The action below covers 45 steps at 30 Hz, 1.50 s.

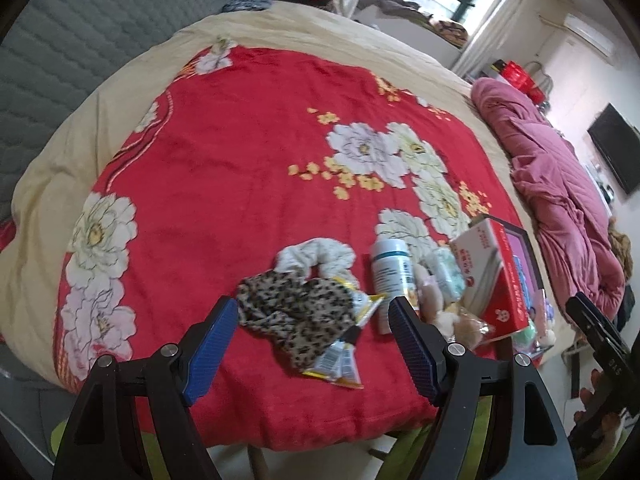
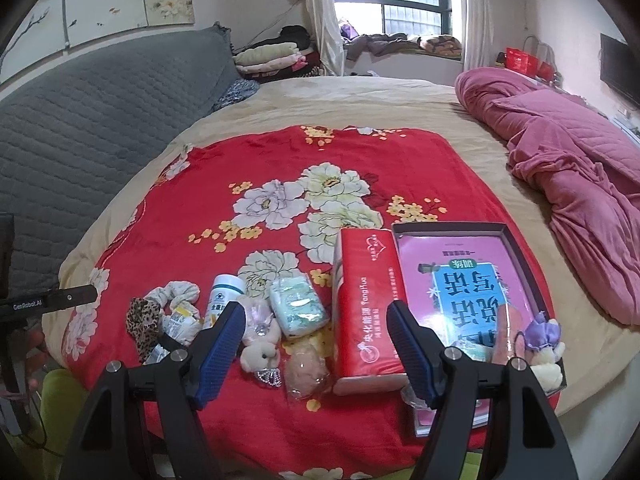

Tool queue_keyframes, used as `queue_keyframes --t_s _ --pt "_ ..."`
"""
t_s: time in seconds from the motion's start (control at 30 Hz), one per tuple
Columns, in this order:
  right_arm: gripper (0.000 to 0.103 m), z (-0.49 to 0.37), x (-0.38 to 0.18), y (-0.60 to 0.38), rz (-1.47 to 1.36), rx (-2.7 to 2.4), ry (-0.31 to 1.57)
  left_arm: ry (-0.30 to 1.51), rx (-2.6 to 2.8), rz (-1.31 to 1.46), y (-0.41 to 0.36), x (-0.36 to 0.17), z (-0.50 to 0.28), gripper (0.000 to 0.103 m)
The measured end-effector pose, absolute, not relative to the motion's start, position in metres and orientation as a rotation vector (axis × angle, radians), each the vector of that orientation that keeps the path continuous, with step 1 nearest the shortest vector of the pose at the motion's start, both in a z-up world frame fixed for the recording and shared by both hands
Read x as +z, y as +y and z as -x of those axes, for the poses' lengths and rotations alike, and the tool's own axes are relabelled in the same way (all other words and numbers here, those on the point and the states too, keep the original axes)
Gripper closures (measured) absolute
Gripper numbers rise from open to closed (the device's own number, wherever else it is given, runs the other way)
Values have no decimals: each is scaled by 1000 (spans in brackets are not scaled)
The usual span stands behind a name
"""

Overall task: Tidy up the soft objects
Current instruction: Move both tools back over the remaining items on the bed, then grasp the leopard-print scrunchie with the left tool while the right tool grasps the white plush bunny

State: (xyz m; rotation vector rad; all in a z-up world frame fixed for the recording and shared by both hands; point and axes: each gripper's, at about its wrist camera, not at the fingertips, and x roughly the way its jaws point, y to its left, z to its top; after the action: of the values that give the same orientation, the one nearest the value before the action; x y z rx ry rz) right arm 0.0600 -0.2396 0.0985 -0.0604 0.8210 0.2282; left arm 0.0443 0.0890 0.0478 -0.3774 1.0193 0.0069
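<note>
Left gripper (image 1: 310,344) is hanging w/ jaws spread wide, nothing between the blue pads (image 1: 214,344), gripping nothing. It's pointing down at the leopard scrunchie (image 1: 298,308), which is lying crumpled just past the pads on the red floral blanket (image 1: 240,160). Probably lining up for that one first, since it's the nearest soft item. A white scrunchie (image 1: 320,256) is touching its far edge, and yellow snack packets (image 1: 340,364) are poking out from under it on the near right.

Right gripper (image 2: 318,344) is likewise released, jaws apart and empty, hovering over the middle of the pile. Just beyond its left pad: a small teddy charm (image 2: 262,354), a pink wrapped bit (image 2: 308,372) and a pale green tissue pack (image 2: 298,306). The pill bottle (image 2: 224,296) is lying left of those, the red tissue box (image 2: 366,308) right. All items are bunched along the near edge of the blanket, presumably dumped together for sorting.

The open tray box (image 2: 452,228) is sitting far right w/ a pink-and-blue booklet (image 2: 472,280) inside and a purple plush charm (image 2: 542,336) at its near right corner, so prob. the drop spot, tho can't confirm.

Hard to read: the right pad is hiding the tray's near left corner; something clear and crinkly is under it, can't ID. Bottle label is partly blocked by the left pad. Pink wrapped bit is blurry.
</note>
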Motion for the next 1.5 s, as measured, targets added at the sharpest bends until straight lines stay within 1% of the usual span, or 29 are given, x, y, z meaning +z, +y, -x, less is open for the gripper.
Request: queue_keyframes --t_s 0.17,0.53,1.03,1.5 --pt "30 -58 90 -234 70 243 837 1046 20 381 93 35 -40 24" --pt "30 -55 53 -210 127 284 914 1127 13 349 76 2 -43 24" --pt "30 -56 23 -179 190 342 968 1182 2 327 60 -26 -48 24" --pt "30 -69 1 -168 233 353 1009 1186 74 361 83 -52 -70 24"
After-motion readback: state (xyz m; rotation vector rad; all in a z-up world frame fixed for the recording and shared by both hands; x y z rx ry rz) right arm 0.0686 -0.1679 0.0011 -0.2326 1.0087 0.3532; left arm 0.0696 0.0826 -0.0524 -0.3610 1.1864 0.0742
